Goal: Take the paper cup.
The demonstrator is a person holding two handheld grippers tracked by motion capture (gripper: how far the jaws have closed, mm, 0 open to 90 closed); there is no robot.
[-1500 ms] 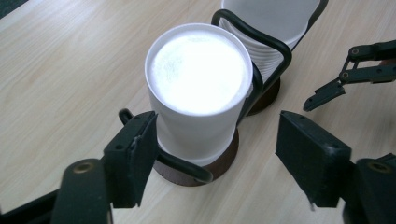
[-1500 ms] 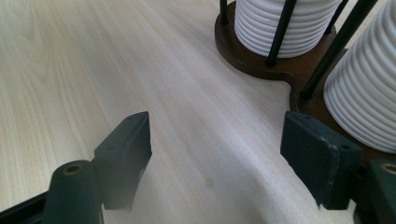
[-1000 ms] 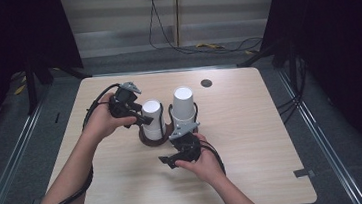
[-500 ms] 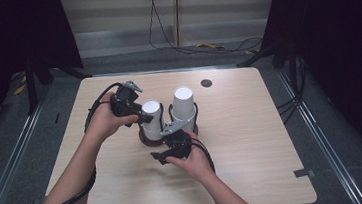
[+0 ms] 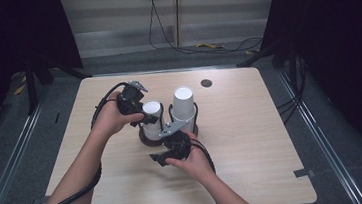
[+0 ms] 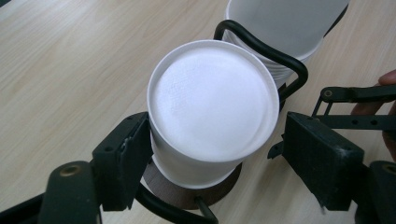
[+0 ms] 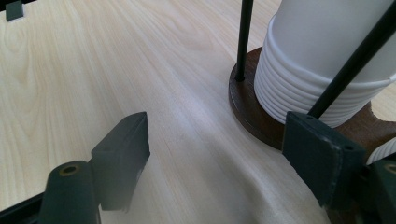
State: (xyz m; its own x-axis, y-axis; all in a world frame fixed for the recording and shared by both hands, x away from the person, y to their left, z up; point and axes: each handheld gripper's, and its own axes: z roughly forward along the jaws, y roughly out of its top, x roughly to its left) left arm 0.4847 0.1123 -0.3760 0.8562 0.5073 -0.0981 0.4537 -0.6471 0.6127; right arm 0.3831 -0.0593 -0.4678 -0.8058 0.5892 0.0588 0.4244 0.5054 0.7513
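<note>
High view: left gripper (image 5: pixel 146 116) jaws just opening, straddling the shorter upturned white paper cup stack (image 5: pixel 152 120) on its dark round wooden holder (image 5: pixel 145 138); release step, lifting clear next. Right gripper (image 5: pixel 169 133) is hovering open beside the taller white cup stack (image 5: pixel 183 107).

Left hand-held gripper (image 5: pixel 146 116): held in the left hand (image 5: pixel 112 117), forearm reaching in from lower left; jaws just been opening, now parted, a cup between them. Right hand-held gripper (image 5: pixel 169 144): held in the right hand (image 5: pixel 192 160), low, forearm from below; jaws apart, nothing between them.
</note>
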